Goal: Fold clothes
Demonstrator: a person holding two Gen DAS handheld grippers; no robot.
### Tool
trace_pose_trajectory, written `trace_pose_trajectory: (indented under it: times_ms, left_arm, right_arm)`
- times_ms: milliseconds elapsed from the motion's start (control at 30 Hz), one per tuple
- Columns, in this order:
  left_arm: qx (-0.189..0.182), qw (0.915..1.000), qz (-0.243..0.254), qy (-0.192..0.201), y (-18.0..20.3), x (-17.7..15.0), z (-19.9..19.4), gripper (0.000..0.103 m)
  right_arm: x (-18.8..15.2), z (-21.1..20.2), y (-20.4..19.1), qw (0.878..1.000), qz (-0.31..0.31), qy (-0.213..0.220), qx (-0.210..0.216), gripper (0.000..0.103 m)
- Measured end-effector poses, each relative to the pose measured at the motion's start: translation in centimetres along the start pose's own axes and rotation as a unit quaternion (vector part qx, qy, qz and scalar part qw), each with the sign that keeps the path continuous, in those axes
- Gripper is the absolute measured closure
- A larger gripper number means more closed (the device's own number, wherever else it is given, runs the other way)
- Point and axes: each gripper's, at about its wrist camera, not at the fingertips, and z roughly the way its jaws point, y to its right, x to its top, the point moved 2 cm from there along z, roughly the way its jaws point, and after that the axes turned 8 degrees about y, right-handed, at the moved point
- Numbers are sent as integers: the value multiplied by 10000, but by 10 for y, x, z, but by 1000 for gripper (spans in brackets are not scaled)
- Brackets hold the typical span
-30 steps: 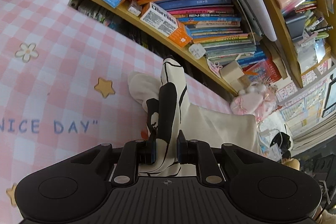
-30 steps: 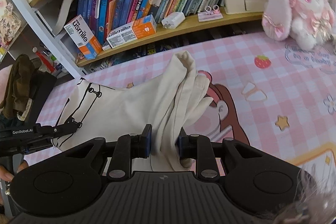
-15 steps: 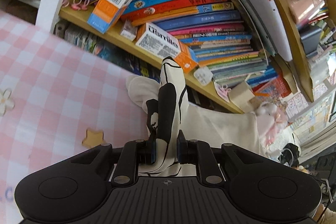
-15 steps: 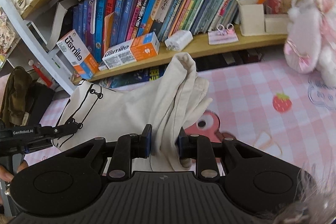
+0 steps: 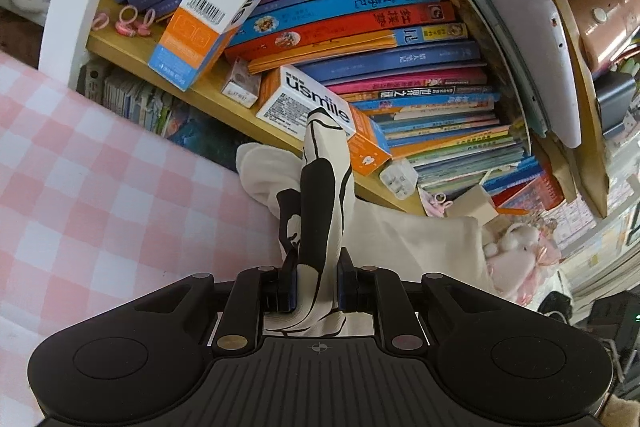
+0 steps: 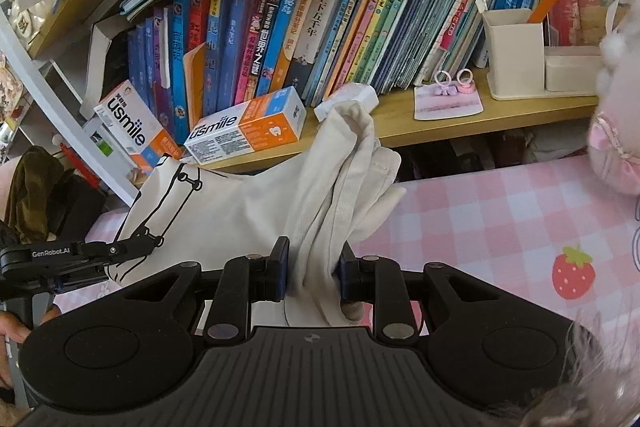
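Two white-and-orange cardboard boxes printed "usmile" lie on the wooden bookshelf at twelve o'clock; the left gripper reads "GenRobot.AI" on its side in the right wrist view. A pink plush toy sits at three o'clock on the pink checked tablecloth. Between both tools stretches the cream cotton garment with black line print, lifted off the cloth. Each gripper is clenched on a bunched edge, the right gripper included.

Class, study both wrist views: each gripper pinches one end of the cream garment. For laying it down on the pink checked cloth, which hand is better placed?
Probably the right. The right gripper holds the garment with checked cloth beside it; the left gripper faces the bookshelf.
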Motion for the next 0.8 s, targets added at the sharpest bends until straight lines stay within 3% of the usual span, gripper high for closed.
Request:
trace_pose_trajectory:
  times_ms: [267, 467, 667, 733, 800]
  left_arm:
    - [135, 9981, -586, -166, -32, -14, 16, 83]
    - [92, 9940, -1078, -127, -47, -20, 18, 77]
    - [431, 9924, -1149, -50, -46, -15, 11, 63]
    - [649, 9926, -1021, 76, -43, -12, 3, 49]
    - [771, 9926, -924, 187, -42, -9, -7, 48]
  right_arm:
    - [-17, 24, 29, 9980, 594, -202, 57, 80]
    - [-30, 27, 52, 9886, 1491, -167, 157, 71]
    - [-38, 26, 65, 9765, 2143, -70, 196, 63]
    - [-36, 22, 61, 9785, 2062, -20, 17, 56]
    - [-35, 15, 59, 9803, 1969, 28, -129, 45]
